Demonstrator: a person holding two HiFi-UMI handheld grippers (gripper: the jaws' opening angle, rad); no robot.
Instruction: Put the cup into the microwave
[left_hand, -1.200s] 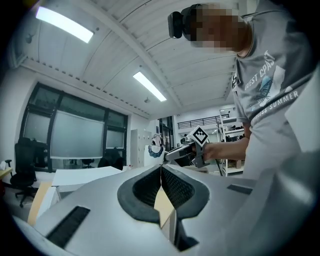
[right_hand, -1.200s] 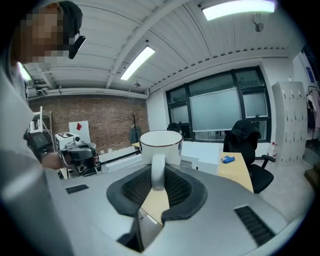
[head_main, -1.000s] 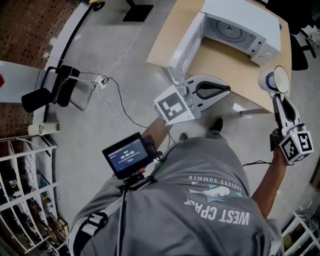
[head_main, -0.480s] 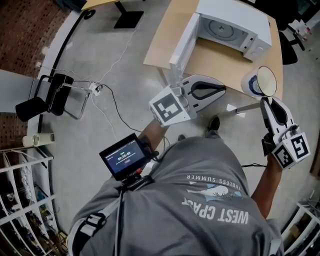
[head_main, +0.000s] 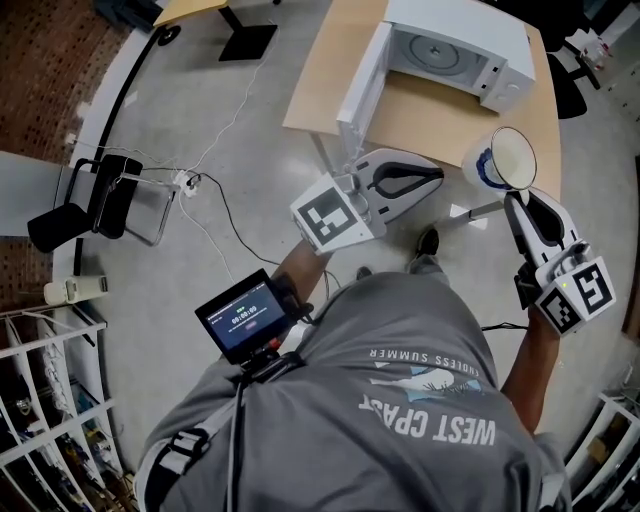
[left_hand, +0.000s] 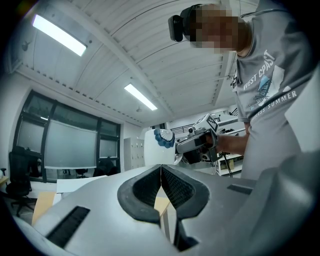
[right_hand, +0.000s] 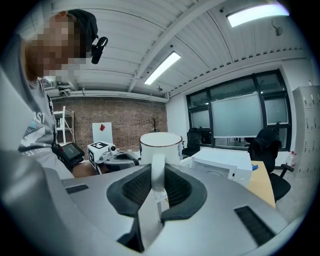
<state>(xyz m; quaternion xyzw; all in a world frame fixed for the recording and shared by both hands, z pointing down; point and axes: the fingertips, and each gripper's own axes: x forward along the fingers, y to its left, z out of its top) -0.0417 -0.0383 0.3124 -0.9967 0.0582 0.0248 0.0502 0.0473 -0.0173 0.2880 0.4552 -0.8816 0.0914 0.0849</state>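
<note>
My right gripper (head_main: 516, 196) is clamped on the handle of the white, dark-rimmed cup with a blue motif on its side (head_main: 508, 158). The pads pinch the handle strap from both sides. The cup hangs upright in the air beyond the tips, past the table's near edge, at about two o'clock in the head view.

The white microwave oven (head_main: 450, 48) sits on the light wooden table (head_main: 420, 115) at twelve o'clock. Its door (head_main: 360, 85) is swung wide to the left and the glass turntable shows inside. My left gripper (head_main: 440, 178) hovers near one o'clock, just in front of the door's lower edge, with its jaws pressed together on nothing.

I judge the step in hand to be carrying the cup to the cavity. A handle grip lets the body swing, so I want a slow, level approach towards eleven o'clock, cup leading and handle trailing. It should pass clear of the door and of my idle left gripper. I would set the cup down on the turntable's middle before easing the pads apart.
</note>
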